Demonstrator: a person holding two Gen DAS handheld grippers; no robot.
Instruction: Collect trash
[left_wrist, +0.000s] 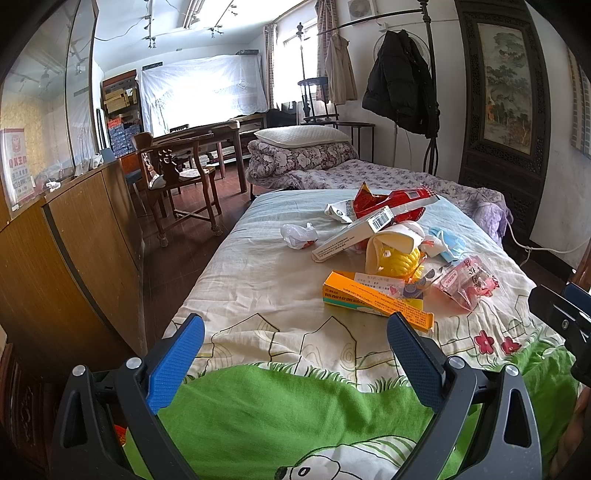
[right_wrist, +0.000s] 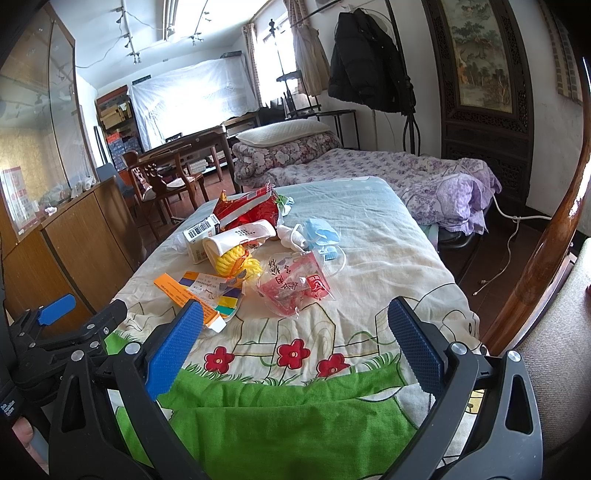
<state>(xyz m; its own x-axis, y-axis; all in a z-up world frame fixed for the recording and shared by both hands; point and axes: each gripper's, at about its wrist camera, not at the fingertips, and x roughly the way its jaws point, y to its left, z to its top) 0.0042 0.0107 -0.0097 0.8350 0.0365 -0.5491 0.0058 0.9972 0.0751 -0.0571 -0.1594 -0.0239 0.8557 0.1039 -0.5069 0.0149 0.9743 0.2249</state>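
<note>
The trash sits in a loose heap on the bed (left_wrist: 258, 280), toward one o'clock from the left claw (left_wrist: 295, 336) and eleven o'clock from the right claw (right_wrist: 295, 325). Nearest the claws lies a long orange box (left_wrist: 373, 301), stiff card with square edges. Just to its three o'clock is a clear plastic bag (right_wrist: 295, 291) with red print, crinkly and slack. Behind them sit a knobbly yellow toy (left_wrist: 399, 264), a white box with a barcode (left_wrist: 351, 232), a shiny red wrapper (left_wrist: 391, 201), a soft blue face mask (right_wrist: 319, 232) with white loops, and, apart at ten o'clock, a crumpled white bag (left_wrist: 298, 235). Both claws hang wide open and hold nothing, short of the heap. The step in hand looks like the first reach. The orange box seems the easiest start: close across its narrow width, not its length. The plastic bag would likely slip, so pinch a bunched fold. The bed's cotton sheet is soft and wrinkled, so keep the tips from catching the cloth.
</note>
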